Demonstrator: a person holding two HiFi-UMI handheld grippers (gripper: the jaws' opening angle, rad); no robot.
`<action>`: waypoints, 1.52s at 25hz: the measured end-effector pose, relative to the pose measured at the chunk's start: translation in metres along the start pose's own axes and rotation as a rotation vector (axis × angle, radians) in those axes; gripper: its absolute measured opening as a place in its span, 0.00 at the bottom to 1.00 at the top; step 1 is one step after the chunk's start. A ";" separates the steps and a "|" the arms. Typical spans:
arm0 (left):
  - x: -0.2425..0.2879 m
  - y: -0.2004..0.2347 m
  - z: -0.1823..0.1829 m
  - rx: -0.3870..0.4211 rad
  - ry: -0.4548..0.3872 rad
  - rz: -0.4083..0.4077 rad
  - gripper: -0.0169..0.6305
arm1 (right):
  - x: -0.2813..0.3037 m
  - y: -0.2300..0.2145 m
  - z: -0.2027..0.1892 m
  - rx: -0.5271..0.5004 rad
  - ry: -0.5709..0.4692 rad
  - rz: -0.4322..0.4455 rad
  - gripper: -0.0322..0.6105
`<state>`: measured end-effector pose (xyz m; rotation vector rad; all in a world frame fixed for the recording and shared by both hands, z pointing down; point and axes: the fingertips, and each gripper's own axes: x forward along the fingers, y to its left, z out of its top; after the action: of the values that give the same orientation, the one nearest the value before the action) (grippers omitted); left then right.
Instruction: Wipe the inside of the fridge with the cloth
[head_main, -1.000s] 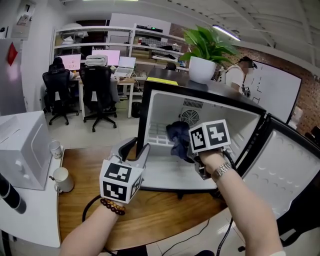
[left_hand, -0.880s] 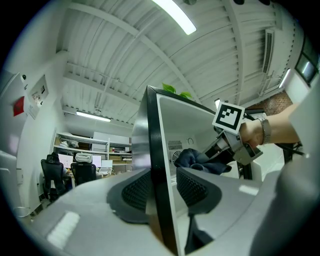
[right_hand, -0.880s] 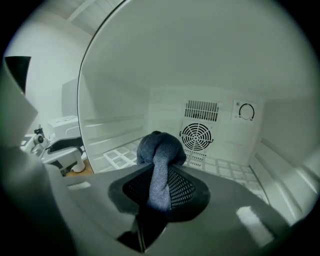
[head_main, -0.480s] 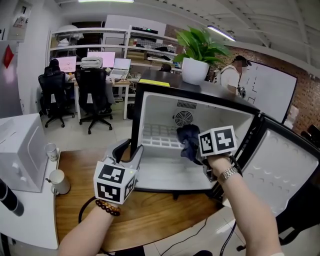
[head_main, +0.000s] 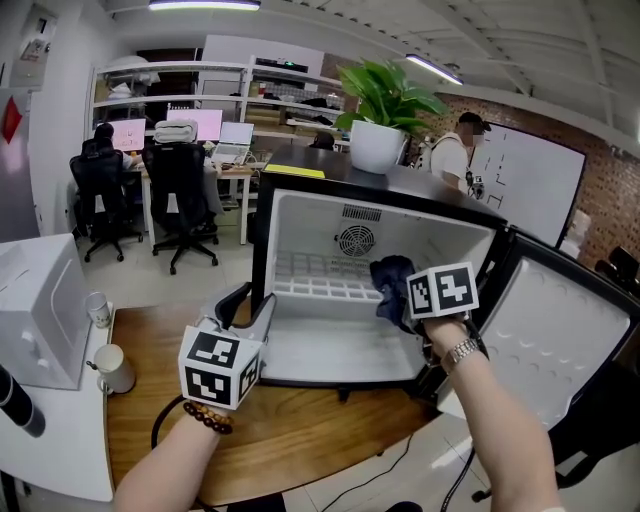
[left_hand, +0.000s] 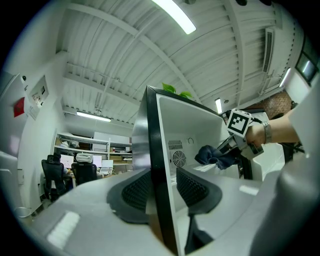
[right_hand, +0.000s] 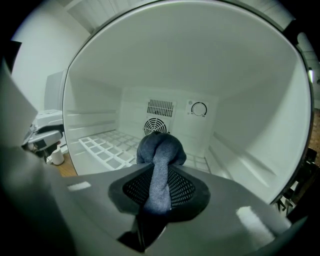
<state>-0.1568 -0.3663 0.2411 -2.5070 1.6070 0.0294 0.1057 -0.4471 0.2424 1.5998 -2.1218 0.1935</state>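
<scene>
I'd say wiping is under way. The right gripper (right_hand: 159, 189) pinches the dark blue cloth (right_hand: 161, 146) inside the mini fridge (head_main: 385, 196), near the fan grille (right_hand: 156, 127). The left gripper (head_main: 252, 302) clamps the fridge's left wall (left_hand: 159, 175), probably to steady it. Next, the cloth needs pressing against the liner and sweeping. Only the right gripper view shows the cloth squeezed between the pads; in the head view the marker cube hides that.
</scene>
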 end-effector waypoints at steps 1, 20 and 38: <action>0.000 0.000 0.000 0.001 0.001 0.001 0.27 | -0.001 -0.003 -0.001 0.003 0.000 -0.007 0.16; 0.001 0.000 0.000 0.005 0.003 0.005 0.27 | -0.015 -0.043 -0.012 -0.021 -0.025 -0.220 0.16; -0.014 -0.106 0.086 -0.083 -0.217 -0.479 0.24 | -0.127 0.065 0.036 -0.137 -0.602 0.335 0.16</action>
<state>-0.0602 -0.2980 0.1711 -2.7687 0.9174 0.3017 0.0613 -0.3305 0.1645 1.3194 -2.7799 -0.3680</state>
